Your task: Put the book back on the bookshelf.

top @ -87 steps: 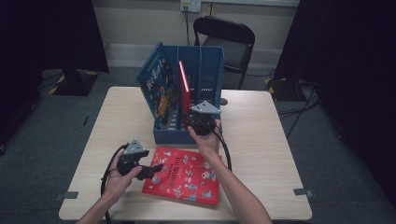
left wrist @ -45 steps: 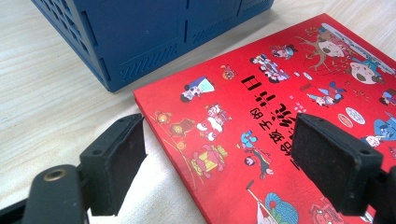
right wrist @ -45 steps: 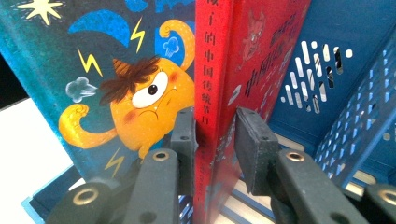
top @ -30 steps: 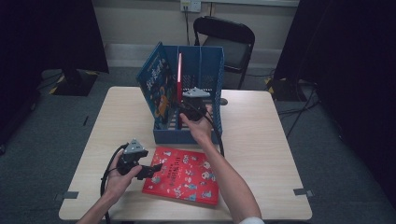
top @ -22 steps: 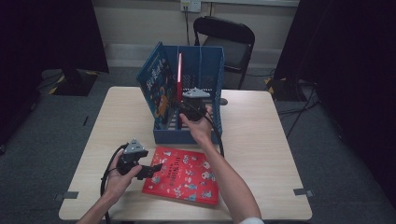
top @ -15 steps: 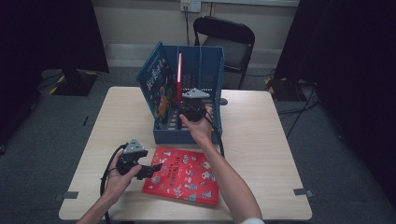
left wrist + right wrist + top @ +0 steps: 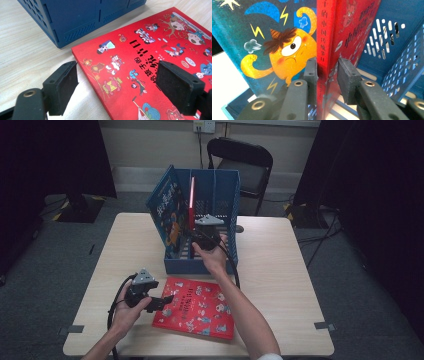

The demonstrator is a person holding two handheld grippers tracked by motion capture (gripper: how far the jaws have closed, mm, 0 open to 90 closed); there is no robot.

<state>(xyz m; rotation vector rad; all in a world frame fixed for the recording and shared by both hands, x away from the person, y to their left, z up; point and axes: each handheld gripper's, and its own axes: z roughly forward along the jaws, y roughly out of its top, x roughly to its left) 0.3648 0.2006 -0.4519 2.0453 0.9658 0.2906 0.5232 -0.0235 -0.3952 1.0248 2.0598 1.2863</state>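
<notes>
A blue crate (image 7: 200,265) stands at the table's middle back. A thin red book (image 7: 191,202) stands upright inside it, beside a blue monster-cover book (image 7: 167,210) that leans on the crate's left wall. My right gripper (image 7: 196,234) reaches into the crate. In the right gripper view it (image 7: 327,72) is shut on the red book's spine (image 7: 325,37), with the blue book (image 7: 262,37) just to the left. A second red book (image 7: 200,307) lies flat in front of the crate. My left gripper (image 7: 162,301) is open, its jaws either side of that book's corner (image 7: 140,75).
The wooden table (image 7: 280,285) has bare room on the right and far left. A black folding chair (image 7: 240,165) stands behind the table. The crate's front wall (image 7: 82,17) is a short way from the flat book's near corner.
Since 2.9 s ago my right gripper has moved farther into the crate and stood the tilted red book upright. In the last second nothing has moved. The left gripper stayed put.
</notes>
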